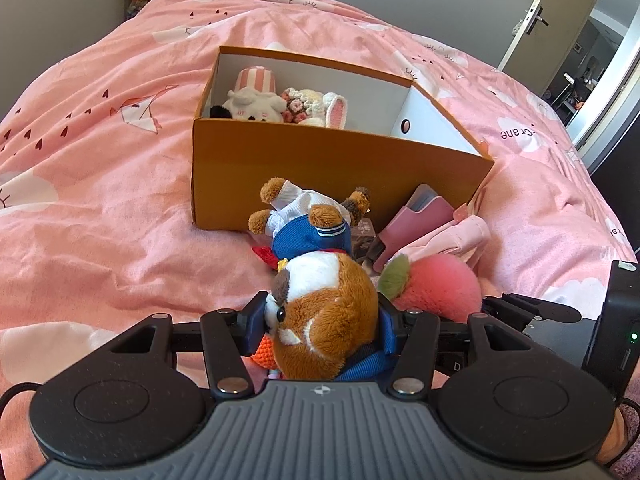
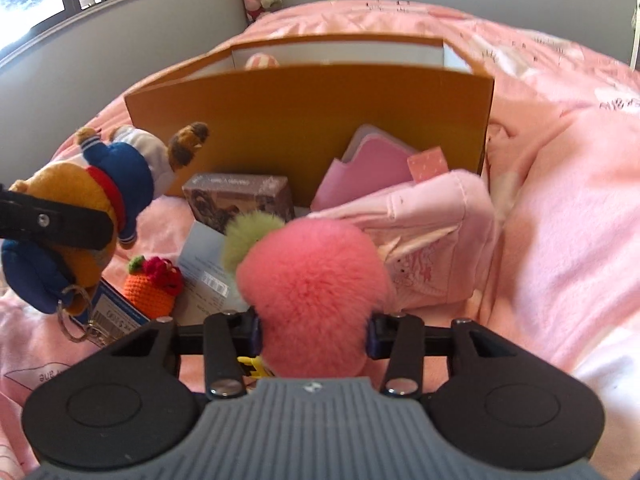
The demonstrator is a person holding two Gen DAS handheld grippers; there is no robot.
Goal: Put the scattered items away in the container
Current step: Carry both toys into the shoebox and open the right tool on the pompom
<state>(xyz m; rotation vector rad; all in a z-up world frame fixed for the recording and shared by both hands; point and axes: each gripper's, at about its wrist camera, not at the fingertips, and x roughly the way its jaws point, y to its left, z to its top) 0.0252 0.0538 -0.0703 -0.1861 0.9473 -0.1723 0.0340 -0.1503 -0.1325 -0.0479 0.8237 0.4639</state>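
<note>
Orange cardboard box (image 1: 280, 168), open-topped, on pink bedspread (image 1: 100, 200); holds striped pink-and-white cup (image 1: 256, 79), white plush (image 1: 252, 105), crocheted bunny piece (image 1: 316, 108); right half vacant. Scattered items heaped just in front of near wall: brown plush in blue sailor outfit (image 1: 320, 280), pink fluffy peach charm (image 2: 312, 276) with green leaf tuft, crocheted orange carrot (image 2: 150, 286), brown printed carton (image 2: 240, 200), pink wallet (image 2: 368, 172) leaning on box wall, pale pink garment (image 2: 432, 240), printed cards underneath. Left gripper (image 1: 322, 326): pads closed on plush's head, keyring dangling below in right view. Right gripper (image 2: 314, 334): fingers at medium width against both sides of peach charm; firm grip or mere fur contact, cannot tell. Risks, judged: fur compressing and charm slipping free on lift; keyring snagging cards or carrot and dragging them; box wall standing close ahead, so a low carry likely to strike or shove it across soft bedding; both grippers crowded side by side, collision possible on a simultaneous lift.
</note>
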